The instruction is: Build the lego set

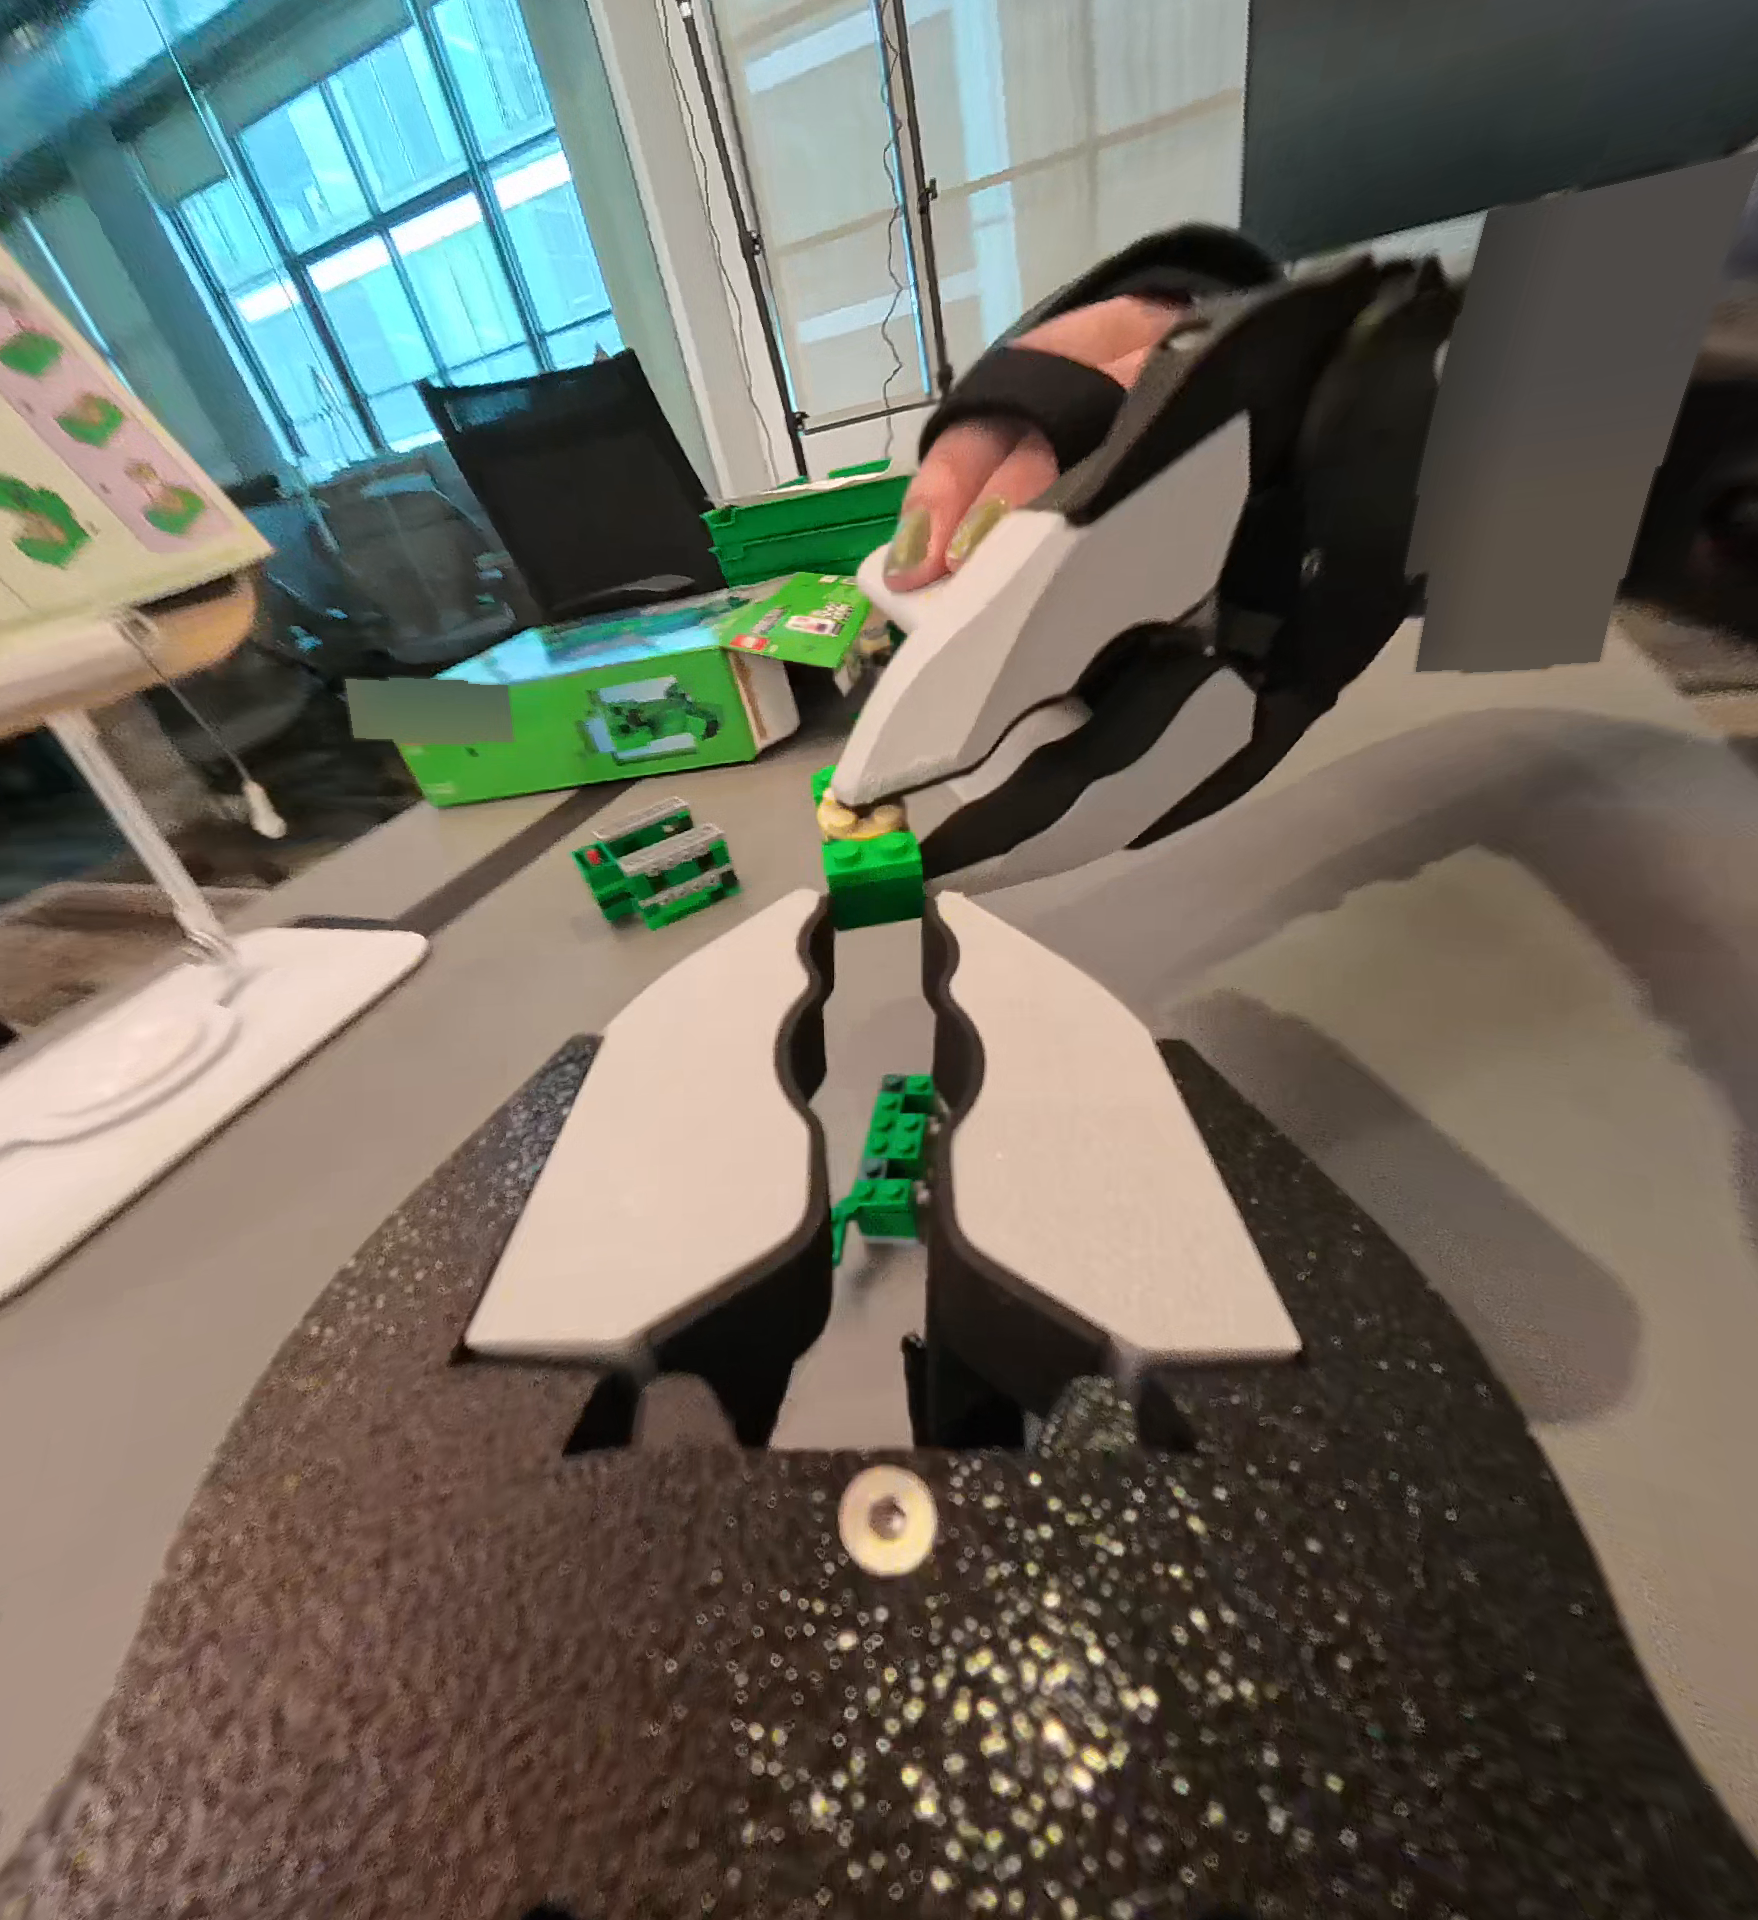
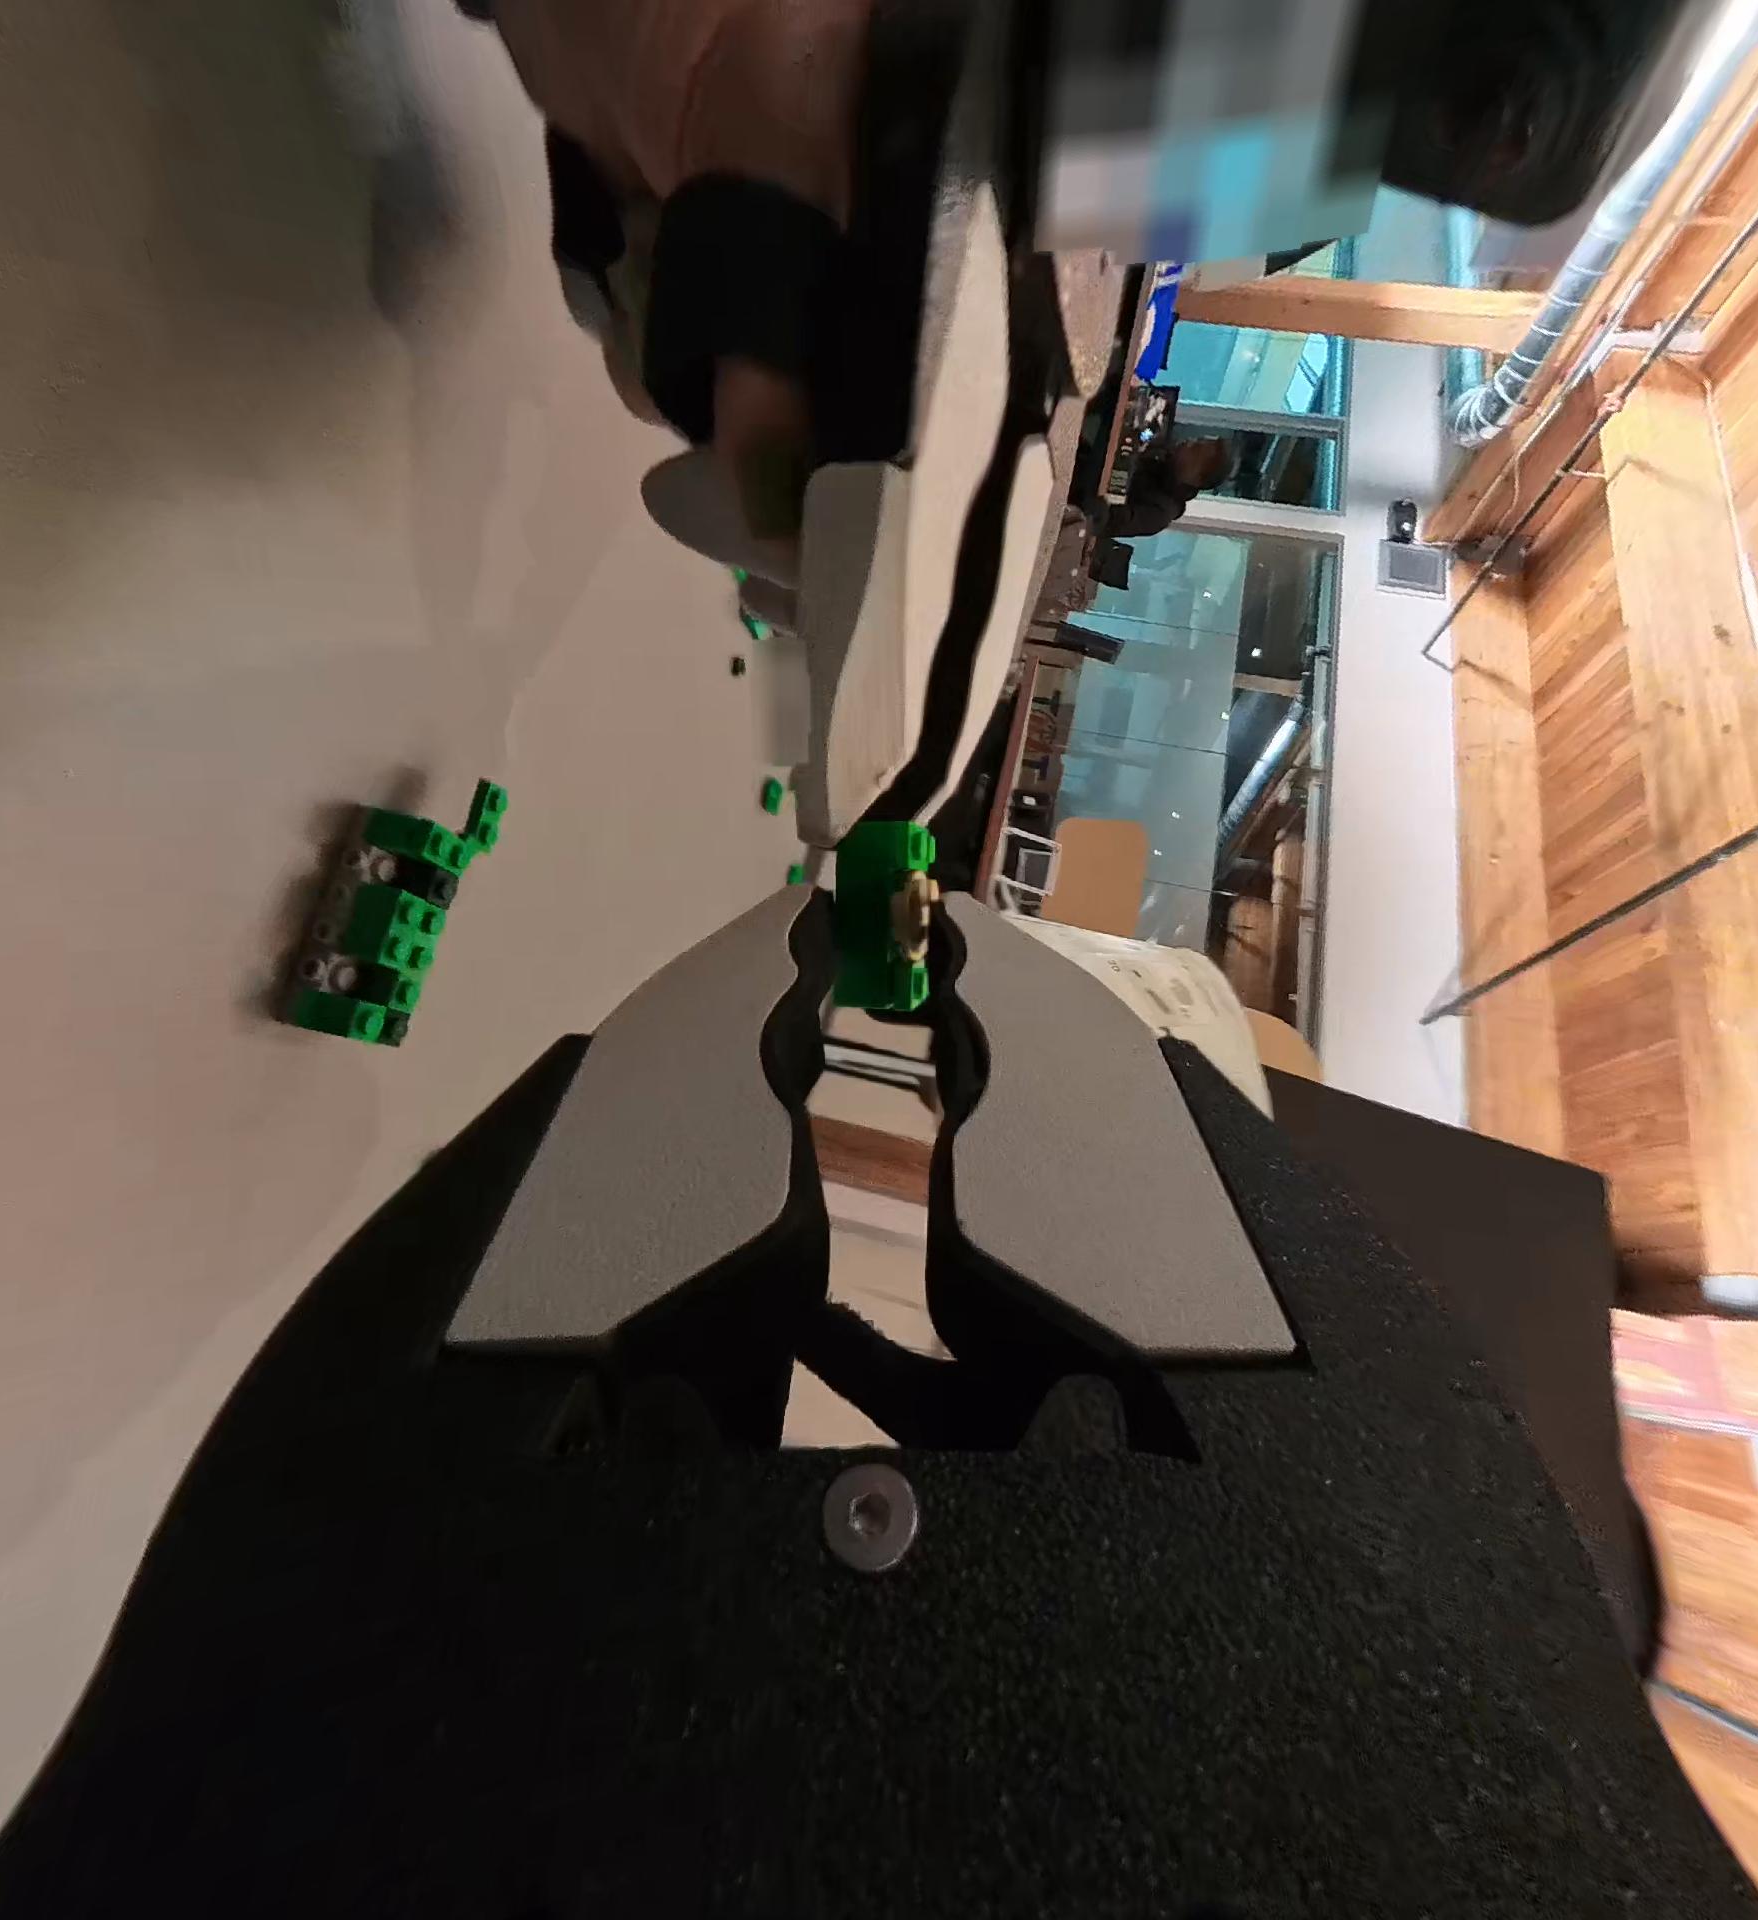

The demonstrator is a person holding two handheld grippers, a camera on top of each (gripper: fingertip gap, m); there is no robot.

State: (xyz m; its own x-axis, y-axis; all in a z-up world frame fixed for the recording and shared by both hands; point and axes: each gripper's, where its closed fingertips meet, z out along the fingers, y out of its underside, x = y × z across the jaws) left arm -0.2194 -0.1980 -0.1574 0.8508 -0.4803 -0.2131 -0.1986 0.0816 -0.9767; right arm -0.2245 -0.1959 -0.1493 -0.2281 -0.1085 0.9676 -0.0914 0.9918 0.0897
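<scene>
My left gripper [image 1: 877, 912] is shut on a green brick [image 1: 875, 883] and holds it above the grey table. A tan round piece [image 1: 859, 821] sits on the brick's studs. My right gripper [image 1: 911, 831] comes in from the upper right, one finger on the tan piece and the other under the brick. In the right wrist view, my right gripper [image 2: 880, 914] is shut across the green brick [image 2: 870, 935] and the tan piece [image 2: 919, 914]. The left gripper [image 2: 839, 810] grips the brick's far end.
A green and grey partial build [image 1: 657, 862] lies on the table and also shows in the right wrist view [image 2: 376, 914]. A small green assembly [image 1: 896, 1153] lies under my left fingers. A green set box [image 1: 594, 717], green trays [image 1: 802, 520] and an instruction booklet on a stand [image 1: 44, 436] stand behind. Left and right tips are no more than a few centimetres apart.
</scene>
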